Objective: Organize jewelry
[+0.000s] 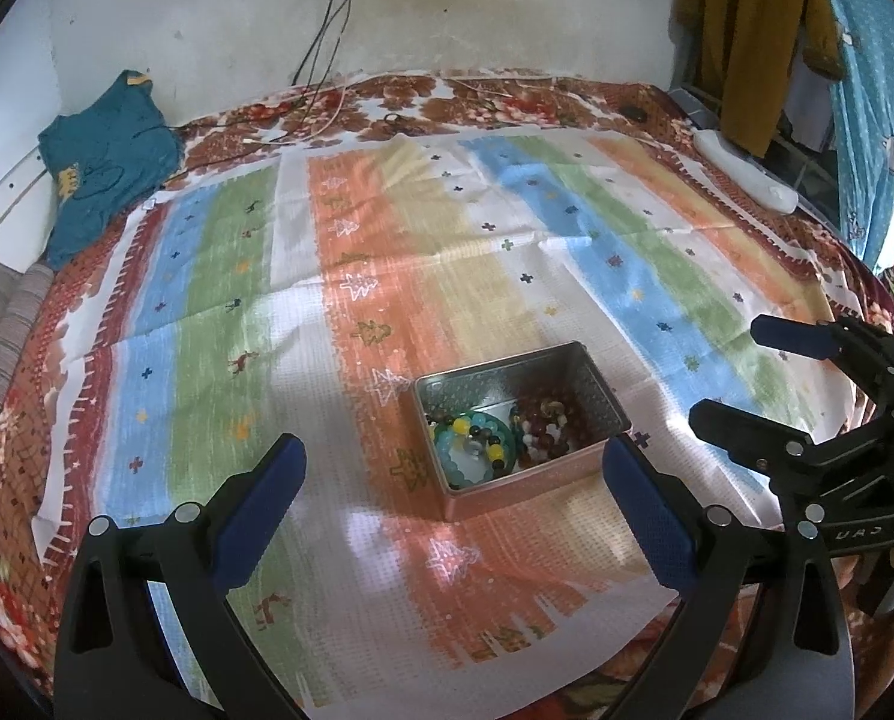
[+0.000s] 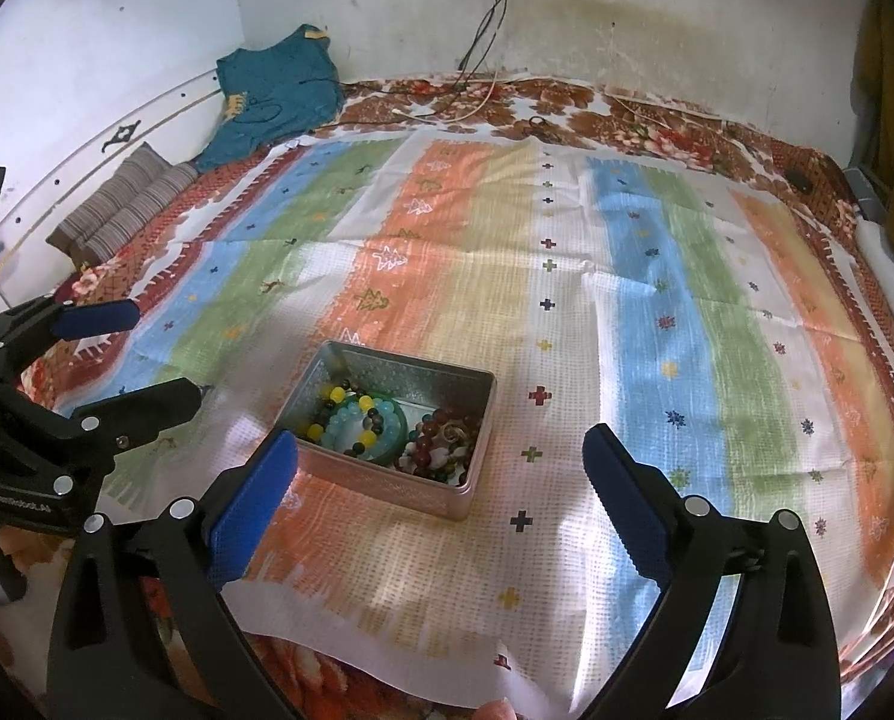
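A bed (image 1: 87,420) fills both views, spread with a striped woven cloth (image 1: 507,240) in orange, blue, green and white. On the cloth sits an open rectangular metal tin (image 1: 591,384), and all the jewellery in sight lies inside it: a heap of beaded bracelets (image 1: 483,432), turquoise, yellow and dark red. Nothing lies loose on the cloth, so the sorting looks close to done or not yet begun; I cannot tell which.

The tin lies just ahead of both claws and between them, its long axis running away on a slant. From the left claw (image 1: 453,510) it sits ahead and slightly right, its near corner by the right blue pad. From the right claw (image 2: 441,504) it sits ahead and slightly left, the left pad overlapping the tin's near edge. Neither looks clearly nearer.

Both claws tilt steeply down at the bed. Each is released, jaws spread wide, nothing between the pads.
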